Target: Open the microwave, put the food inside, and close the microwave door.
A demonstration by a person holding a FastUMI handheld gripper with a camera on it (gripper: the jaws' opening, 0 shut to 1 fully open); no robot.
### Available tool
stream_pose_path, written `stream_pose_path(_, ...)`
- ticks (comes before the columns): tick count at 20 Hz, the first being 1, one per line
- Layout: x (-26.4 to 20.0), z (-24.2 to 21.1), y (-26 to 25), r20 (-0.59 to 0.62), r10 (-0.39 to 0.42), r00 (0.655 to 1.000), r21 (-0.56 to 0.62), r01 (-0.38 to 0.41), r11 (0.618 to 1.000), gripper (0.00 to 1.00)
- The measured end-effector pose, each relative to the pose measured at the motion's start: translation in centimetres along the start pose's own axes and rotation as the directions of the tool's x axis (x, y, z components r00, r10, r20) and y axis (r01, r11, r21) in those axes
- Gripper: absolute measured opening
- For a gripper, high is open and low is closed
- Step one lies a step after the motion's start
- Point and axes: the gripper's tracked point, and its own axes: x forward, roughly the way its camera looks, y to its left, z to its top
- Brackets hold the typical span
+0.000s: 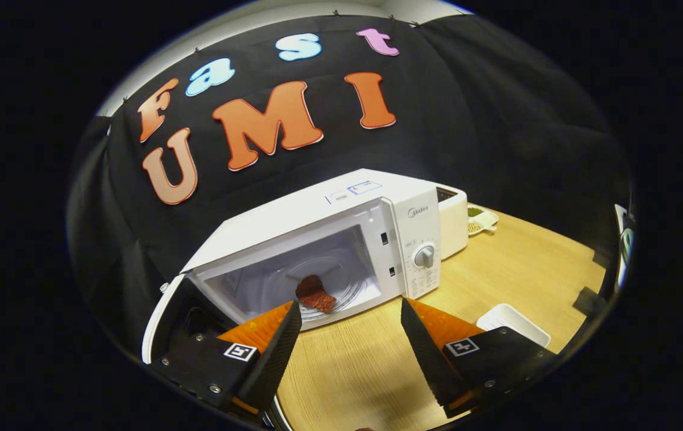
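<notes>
A white microwave stands on the wooden table with its door swung wide to the left. Inside, on the glass turntable, lies a reddish-brown piece of food. My gripper is open, just in front of the oven's opening, with nothing between its fingers. The food lies a little beyond the left fingertip. The control panel with its dial is on the oven's right side.
A white appliance stands right behind the microwave, with a small dish of green food beside it. A white rectangular tray lies on the table near my right finger. The table's right edge has dark objects by it.
</notes>
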Motion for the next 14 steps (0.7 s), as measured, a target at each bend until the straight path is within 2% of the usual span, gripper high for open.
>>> stream_pose_path(4,-5.5,1.3,1.4,0.009,0.033,0.999,-0.021,-0.033,0.999,0.95)
stream_pose_path(6,-8.1,1.8,2.3,0.040,0.025,0.999,-0.050,-0.023,0.998,0.82)
stream_pose_path(8,-10.4,1.9,3.8,0.069,0.033,0.997,-0.086,-0.027,0.996,0.66)
stream_pose_path(9,-11.3,1.7,4.9,0.077,0.042,0.996,-0.095,-0.035,0.995,0.52)
stream_pose_path(10,-12.3,1.3,5.6,0.084,0.046,0.995,-0.100,-0.038,0.994,0.45)
stream_pose_path(11,-13.0,0.7,6.3,0.090,0.039,0.995,-0.108,-0.030,0.994,0.30)
stream_pose_path(12,-13.7,-0.1,6.8,0.092,0.024,0.995,-0.118,-0.013,0.993,0.23)
stream_pose_path(13,-14.3,-0.8,7.8,0.091,0.037,0.995,-0.126,-0.026,0.992,0.10)
stream_pose_path(14,-15.1,-1.8,9.6,0.078,0.064,0.995,-0.138,-0.053,0.989,0.05)
